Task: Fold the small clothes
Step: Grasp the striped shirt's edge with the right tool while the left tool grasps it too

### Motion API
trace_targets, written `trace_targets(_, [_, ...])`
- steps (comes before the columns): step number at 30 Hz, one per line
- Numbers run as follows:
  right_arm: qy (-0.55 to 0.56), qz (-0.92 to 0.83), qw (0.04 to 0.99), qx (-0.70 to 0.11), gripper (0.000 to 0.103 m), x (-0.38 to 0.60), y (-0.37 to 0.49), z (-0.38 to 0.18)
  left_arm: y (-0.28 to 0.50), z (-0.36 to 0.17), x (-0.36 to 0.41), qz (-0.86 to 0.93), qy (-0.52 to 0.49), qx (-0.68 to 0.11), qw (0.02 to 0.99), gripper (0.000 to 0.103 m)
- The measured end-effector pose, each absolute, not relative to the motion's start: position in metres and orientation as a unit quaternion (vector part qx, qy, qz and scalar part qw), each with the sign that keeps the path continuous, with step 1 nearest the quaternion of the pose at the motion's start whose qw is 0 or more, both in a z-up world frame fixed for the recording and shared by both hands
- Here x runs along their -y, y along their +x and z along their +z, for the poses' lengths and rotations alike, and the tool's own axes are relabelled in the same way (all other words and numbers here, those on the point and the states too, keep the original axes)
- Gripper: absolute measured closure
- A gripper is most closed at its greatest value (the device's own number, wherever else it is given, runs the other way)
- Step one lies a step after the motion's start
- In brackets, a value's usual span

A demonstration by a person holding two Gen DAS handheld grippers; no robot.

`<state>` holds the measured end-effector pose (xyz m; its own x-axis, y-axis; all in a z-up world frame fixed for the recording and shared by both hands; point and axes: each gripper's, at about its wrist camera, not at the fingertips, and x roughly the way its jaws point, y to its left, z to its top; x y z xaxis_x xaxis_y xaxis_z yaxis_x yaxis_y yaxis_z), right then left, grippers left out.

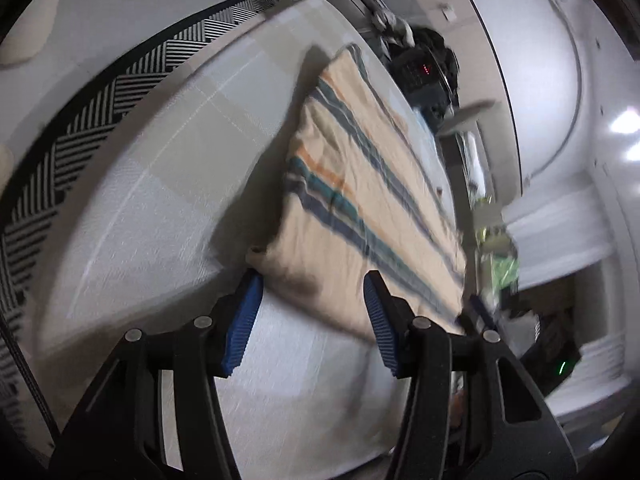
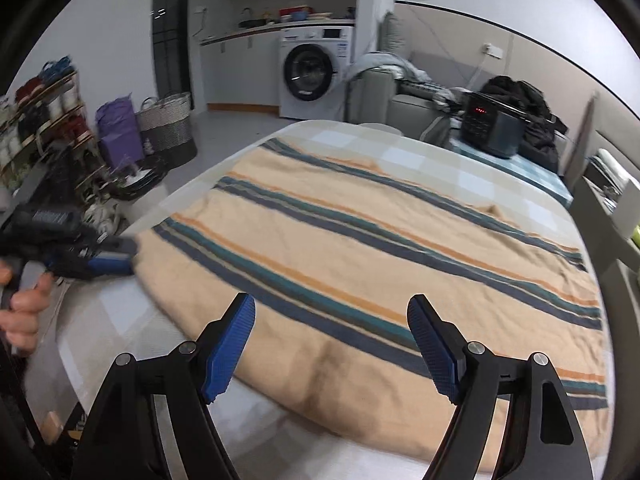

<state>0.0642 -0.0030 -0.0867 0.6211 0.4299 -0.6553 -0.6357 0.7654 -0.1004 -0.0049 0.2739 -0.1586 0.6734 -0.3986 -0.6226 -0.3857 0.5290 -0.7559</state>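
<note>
The striped cloth (image 2: 360, 260) lies spread flat on the desk (image 2: 440, 152), over a pale checked cover, its beige field crossed by blue, teal and orange bands. The right tongs (image 2: 332, 344) hang spread wide over its near edge, pinching nothing. The left tongs (image 1: 312, 320) stand partly open at the cloth's near-left corner; their blue pads (image 1: 244, 328) flank the hem but do not press it, so nothing is held yet.

The step in hand looks like taking hold of the near edge for a first fold. To do it well, I would set each pair of tongs low over its own corner, catch only the top layer and not the cover beneath, then lift both ends evenly so the stripes stay parallel.

Both views are blurred. The washing machine (image 2: 316, 68) carries a panel label too small to read, and the dark box (image 2: 488, 128) shows red lights, not legible.
</note>
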Motion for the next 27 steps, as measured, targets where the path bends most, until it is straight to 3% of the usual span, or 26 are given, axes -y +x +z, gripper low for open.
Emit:
trace_targets(2, [-0.168,0.311,0.879,-0.32,0.023,-0.007,0.062,-0.092,-0.002,-0.16,-0.279,0.011,-0.508,-0.389,0.769,0.055])
trace_targets(3, [-0.17,0.318,0.875,-0.324,0.023,-0.012,0.061,-0.094,-0.001,-0.16,-0.279,0.015,-0.512,-0.38,0.77,0.06])
trace_targets(4, [-0.172,0.327,0.87,-0.327,0.023,-0.019,0.059,-0.098,0.004,-0.16,-0.279,0.018,-0.511,-0.372,0.775,0.08])
trace_targets(6, [-0.182,0.345,0.86,-0.33,0.023,-0.034,0.056,-0.105,0.009,-0.156,-0.278,0.017,-0.496,-0.362,0.789,0.096])
trace_targets(17, [-0.204,0.406,0.833,-0.315,0.023,-0.12,0.04,-0.132,0.014,-0.101,-0.268,-0.02,-0.464,-0.315,0.828,0.099])
trace_targets(19, [-0.197,0.388,0.841,-0.321,0.029,-0.128,0.049,-0.132,0.015,-0.096,-0.267,-0.023,-0.462,-0.314,0.83,0.099])
trace_targets(23, [-0.167,0.366,0.849,-0.342,0.088,-0.129,0.067,-0.129,0.014,-0.094,-0.27,-0.022,-0.455,-0.316,0.832,0.098])
trace_targets(24, [-0.152,0.366,0.849,-0.349,0.092,-0.127,0.07,-0.127,0.014,-0.095,-0.272,-0.019,-0.453,-0.318,0.833,0.096])
trace_targets(26, [-0.118,0.37,0.849,-0.359,0.094,-0.118,0.074,-0.122,0.009,-0.099,-0.278,-0.013,-0.457,-0.328,0.827,0.076])
trace_targets(27, [-0.097,0.373,0.847,-0.366,0.094,-0.114,0.077,-0.119,0.006,-0.102,-0.281,-0.008,-0.463,-0.33,0.822,0.059])
